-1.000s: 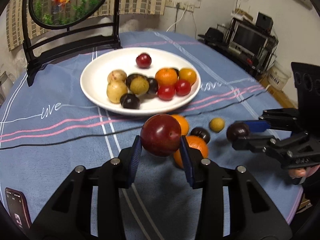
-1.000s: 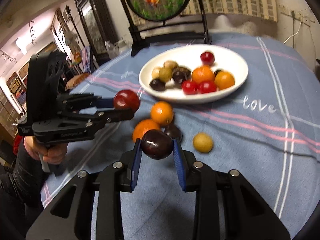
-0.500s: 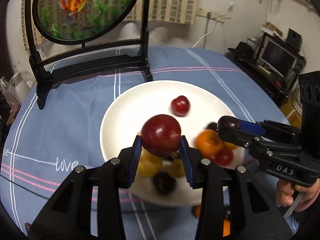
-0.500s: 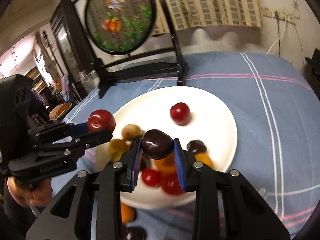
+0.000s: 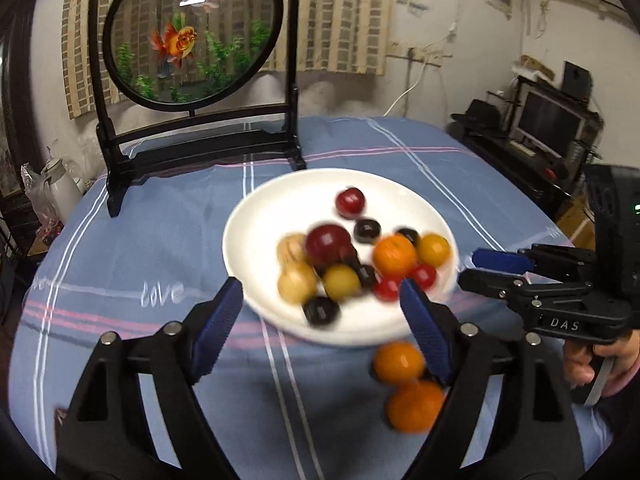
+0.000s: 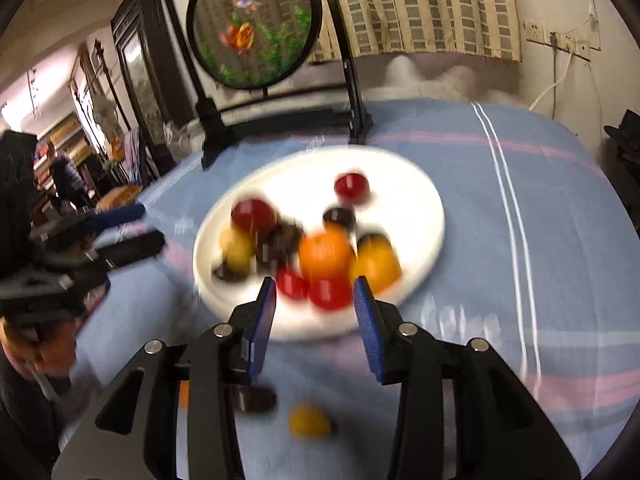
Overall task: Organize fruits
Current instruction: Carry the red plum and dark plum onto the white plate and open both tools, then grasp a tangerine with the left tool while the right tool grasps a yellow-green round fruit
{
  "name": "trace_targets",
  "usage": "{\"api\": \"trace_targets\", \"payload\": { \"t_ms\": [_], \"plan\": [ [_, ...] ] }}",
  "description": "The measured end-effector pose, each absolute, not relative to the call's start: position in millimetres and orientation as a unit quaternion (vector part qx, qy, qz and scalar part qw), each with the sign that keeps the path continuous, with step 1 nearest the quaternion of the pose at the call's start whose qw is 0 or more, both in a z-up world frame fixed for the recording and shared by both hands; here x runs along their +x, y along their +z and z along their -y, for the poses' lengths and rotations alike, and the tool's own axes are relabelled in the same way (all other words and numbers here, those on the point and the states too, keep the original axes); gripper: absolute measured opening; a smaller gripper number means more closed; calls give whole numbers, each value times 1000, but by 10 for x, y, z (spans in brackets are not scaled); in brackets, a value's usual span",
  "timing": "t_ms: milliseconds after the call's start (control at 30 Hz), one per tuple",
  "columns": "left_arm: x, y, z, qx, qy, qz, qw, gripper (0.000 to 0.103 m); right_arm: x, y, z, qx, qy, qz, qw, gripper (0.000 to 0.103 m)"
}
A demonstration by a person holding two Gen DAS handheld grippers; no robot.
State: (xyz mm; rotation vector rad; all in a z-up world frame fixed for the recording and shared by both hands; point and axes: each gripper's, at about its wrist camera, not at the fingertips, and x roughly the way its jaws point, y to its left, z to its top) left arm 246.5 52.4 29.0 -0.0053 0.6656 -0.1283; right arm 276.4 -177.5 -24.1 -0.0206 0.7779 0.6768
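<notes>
Left gripper (image 5: 320,312) jaws opening, nothing between them. White plate (image 5: 256,216) mid-table holds most fruit; two oranges (image 5: 400,362) lie near, just off its rim. Right gripper (image 6: 314,312) jaws opening, empty. The oranges are likely round, light and apt to roll: grip across the widest part.

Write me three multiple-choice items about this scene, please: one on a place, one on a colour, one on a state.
1. Where does the goldfish screen stand relative to the plate?
A on it
B beyond it, on the tablecloth
C in front of it

2. What colour is the plate?
A white
B green
C black

3. What does the left claw hold?
A a red plum
B an orange
C nothing

Answers: B, its black stand rests on the cloth behind the plate. A, the rim is white in both views. C, the jaws are opening with nothing between them.
</notes>
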Motion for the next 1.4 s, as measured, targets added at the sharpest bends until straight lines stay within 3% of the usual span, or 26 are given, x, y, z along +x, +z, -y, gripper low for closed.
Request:
{"api": "trace_targets", "payload": {
  "t_ms": [433,633,900,1033,1167,1400],
  "plan": [
    [2046,-168,-235,30,-133,-372,918,84,2487,-603,1689,-84,325,-419,844,40],
    [2070,-254,-162,37,-147,-386,910,84,2458,-630,1635,-105,315,-415,847,26],
    [2006,-338,54,77,-175,-383,904,82,2461,-463,1796,-57,318,-408,854,27],
    [2069,-407,52,73,-174,-397,898,75,2411,-423,1798,-53,323,-404,854,27],
    [2137,-437,23,54,-181,-412,891,59,2393,-394,1784,-52,328,-400,854,27],
    [2173,-474,15,42,-184,-420,887,58,2407,-384,1802,-46,327,-401,854,27]
  ]
}}
